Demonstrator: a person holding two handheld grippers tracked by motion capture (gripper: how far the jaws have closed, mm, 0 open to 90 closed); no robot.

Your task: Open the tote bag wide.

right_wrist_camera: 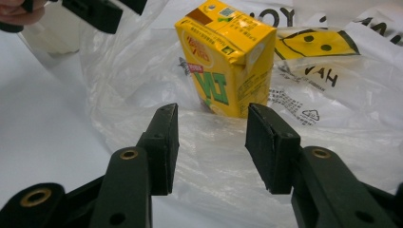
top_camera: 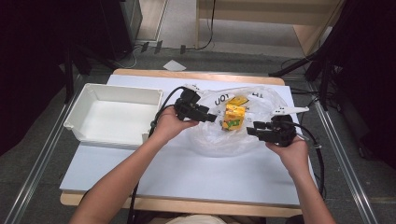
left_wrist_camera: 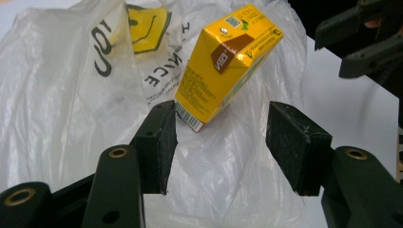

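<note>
High view gives the layout, largest item first: the counter (top_camera: 187, 177) carries a white bin (top_camera: 112, 114) on its left, open side up and placed to receive goods. Beside it lies a clear plastic bag (top_camera: 233, 135), spread flat so its contents are reachable. On the bag stands a yellow drink carton (top_camera: 233, 116), roughly upright and leaning a little, between my two tools.

My left gripper (top_camera: 205, 114) approaches from the bin side; its jaws stand open with nothing between them, the carton (left_wrist_camera: 228, 61) just ahead of the pads (left_wrist_camera: 159, 142). My right gripper (top_camera: 254, 130) faces it from the opposite side, jaws likewise open and empty, carton (right_wrist_camera: 225, 57) just beyond them.

Judgement: both tools flank the carton so one can steady the film while the other grips the carton for transfer to the bin.
</note>
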